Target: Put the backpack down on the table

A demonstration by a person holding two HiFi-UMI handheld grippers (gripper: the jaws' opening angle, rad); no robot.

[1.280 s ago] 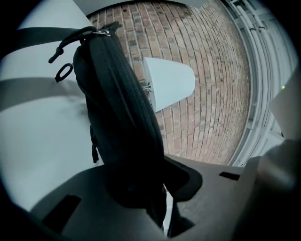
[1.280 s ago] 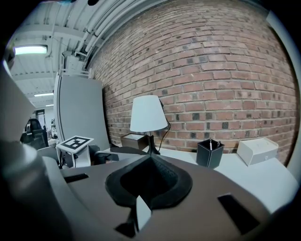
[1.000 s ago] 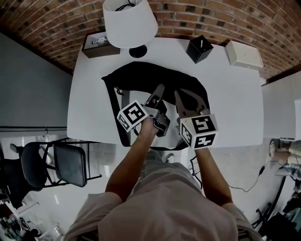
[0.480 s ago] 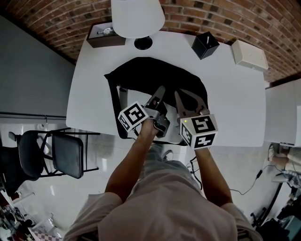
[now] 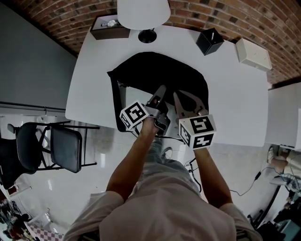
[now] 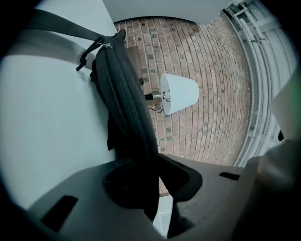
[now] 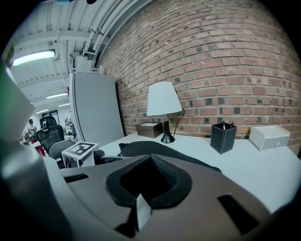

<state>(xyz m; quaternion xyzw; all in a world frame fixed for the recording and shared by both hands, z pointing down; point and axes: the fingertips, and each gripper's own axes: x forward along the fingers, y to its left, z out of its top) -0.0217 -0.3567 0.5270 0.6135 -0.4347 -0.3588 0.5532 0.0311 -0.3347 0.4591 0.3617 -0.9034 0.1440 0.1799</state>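
Black backpack (image 5: 160,75) spread on white table (image 5: 235,103), most of it resting on the top, one strap (image 5: 115,101) trailing along the left side toward the near edge. Left gripper (image 5: 162,90) at the pack's near edge, pointing level, jaws pinching a fold of black cloth; fold seen edge-on in left gripper view, running away along the tabletop. Right gripper (image 5: 181,96) just beside it over the same edge, tilted down, jaws drawn nearly together with only a pale sliver between; dark hollow between the pads perhaps holding cloth too, too dim to say. Behind the backpack, along brick wall (image 5: 235,19): lamp (image 5: 143,12), brown box (image 5: 109,27) to its left, pen pot (image 5: 209,41) and white box (image 5: 254,54) to its right. Chair (image 5: 51,148) on floor left of table.
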